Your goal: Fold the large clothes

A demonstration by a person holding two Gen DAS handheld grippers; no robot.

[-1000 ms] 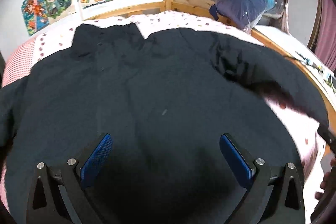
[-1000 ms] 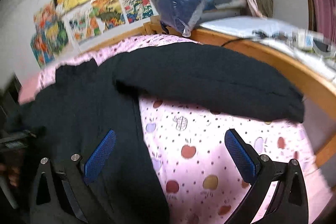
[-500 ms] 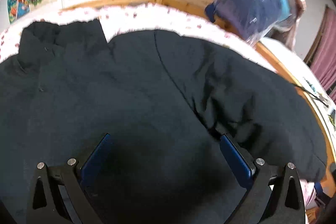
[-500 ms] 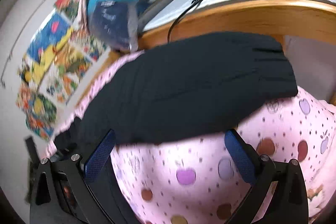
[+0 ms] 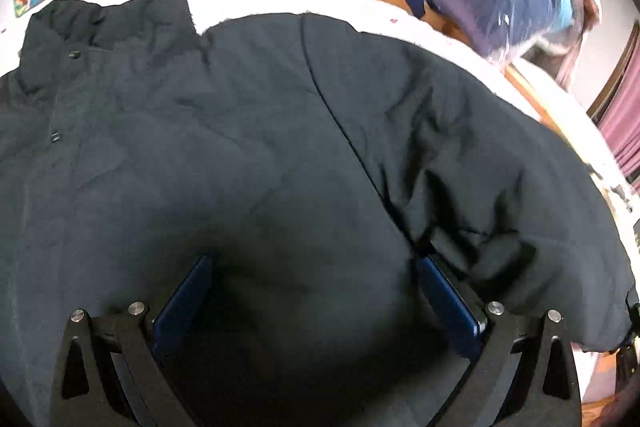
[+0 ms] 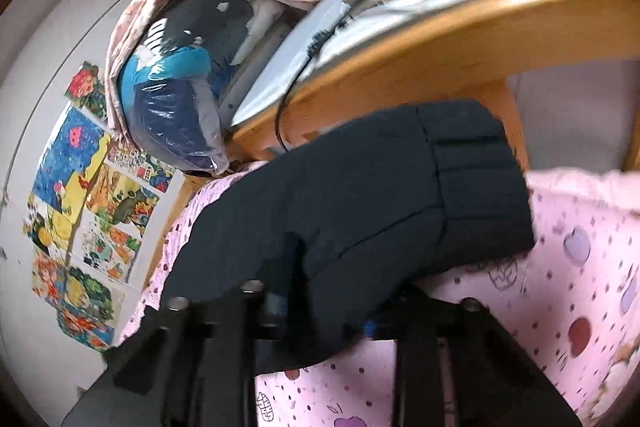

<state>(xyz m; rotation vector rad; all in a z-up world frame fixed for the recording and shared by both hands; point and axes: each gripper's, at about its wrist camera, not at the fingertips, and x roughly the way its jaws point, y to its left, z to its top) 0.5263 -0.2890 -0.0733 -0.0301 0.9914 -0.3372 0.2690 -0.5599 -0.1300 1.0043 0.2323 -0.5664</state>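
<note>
A large dark jacket (image 5: 240,147) lies spread on the bed with its collar (image 5: 108,23) at the far left. My left gripper (image 5: 312,267) is open and low over the jacket's body, its right pad (image 5: 444,291) beside the seam where the sleeve (image 5: 480,167) starts. In the right wrist view the sleeve (image 6: 380,195) stretches away to its ribbed cuff (image 6: 480,187). My right gripper (image 6: 320,307) is closing, with its pads pinching the near fold of that sleeve; bunched cloth mostly hides them.
The pink apple-print sheet (image 6: 560,287) lies under the jacket. A wooden bed rail (image 6: 440,59) runs close behind the cuff, with a black cable (image 6: 280,123) over it. A plastic-wrapped bundle of clothes (image 6: 172,107) sits at the bed's corner. Cartoon posters (image 6: 80,187) line the wall.
My right gripper rolled, sank to the sleeve and its jaws closed on the cloth. My left gripper slid right across the jacket and lower, stopping by the sleeve seam, still open.
</note>
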